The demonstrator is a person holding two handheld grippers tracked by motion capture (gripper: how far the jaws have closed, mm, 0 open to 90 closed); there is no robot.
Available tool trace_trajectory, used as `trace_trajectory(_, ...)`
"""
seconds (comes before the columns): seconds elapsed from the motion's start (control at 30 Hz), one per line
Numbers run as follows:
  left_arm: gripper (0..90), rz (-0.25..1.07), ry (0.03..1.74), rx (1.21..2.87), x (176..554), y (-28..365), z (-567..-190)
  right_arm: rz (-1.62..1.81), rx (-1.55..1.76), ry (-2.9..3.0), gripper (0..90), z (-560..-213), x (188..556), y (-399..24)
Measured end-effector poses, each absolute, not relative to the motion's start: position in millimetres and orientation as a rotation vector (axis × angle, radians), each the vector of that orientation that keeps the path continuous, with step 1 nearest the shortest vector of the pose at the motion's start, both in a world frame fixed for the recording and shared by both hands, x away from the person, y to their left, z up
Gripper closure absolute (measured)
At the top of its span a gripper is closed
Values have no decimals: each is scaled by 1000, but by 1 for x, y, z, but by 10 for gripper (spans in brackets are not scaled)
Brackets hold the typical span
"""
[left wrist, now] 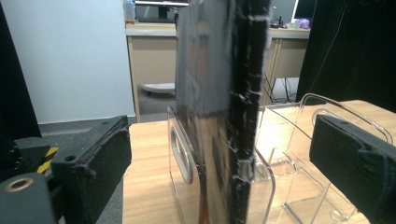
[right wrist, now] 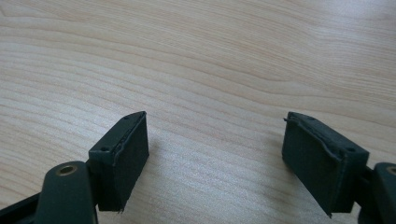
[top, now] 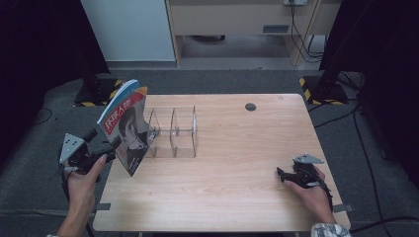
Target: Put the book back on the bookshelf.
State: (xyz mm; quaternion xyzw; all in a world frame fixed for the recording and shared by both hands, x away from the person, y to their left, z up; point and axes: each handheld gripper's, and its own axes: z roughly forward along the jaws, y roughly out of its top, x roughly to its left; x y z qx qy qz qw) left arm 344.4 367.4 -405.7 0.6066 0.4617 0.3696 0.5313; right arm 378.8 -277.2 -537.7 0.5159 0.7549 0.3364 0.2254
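The book [top: 126,129] and clear rack [top: 174,131] block the table's [top: 237,173] left; its right lies open.

High view overlooks the table [top: 222,163] — gripper views sit close, sharing its wood.

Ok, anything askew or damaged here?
The magazine leans tilted at the left end of the clear rack, not squarely in a slot; whether it rests on the rack is unclear. Its spine edge looks scuffed white.
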Motion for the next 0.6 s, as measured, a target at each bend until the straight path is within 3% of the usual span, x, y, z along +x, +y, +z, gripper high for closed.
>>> trace_trajectory(0.6,58,871,1060,1535,313,361,-410,926,1427,2086,229,-537,378,-277)
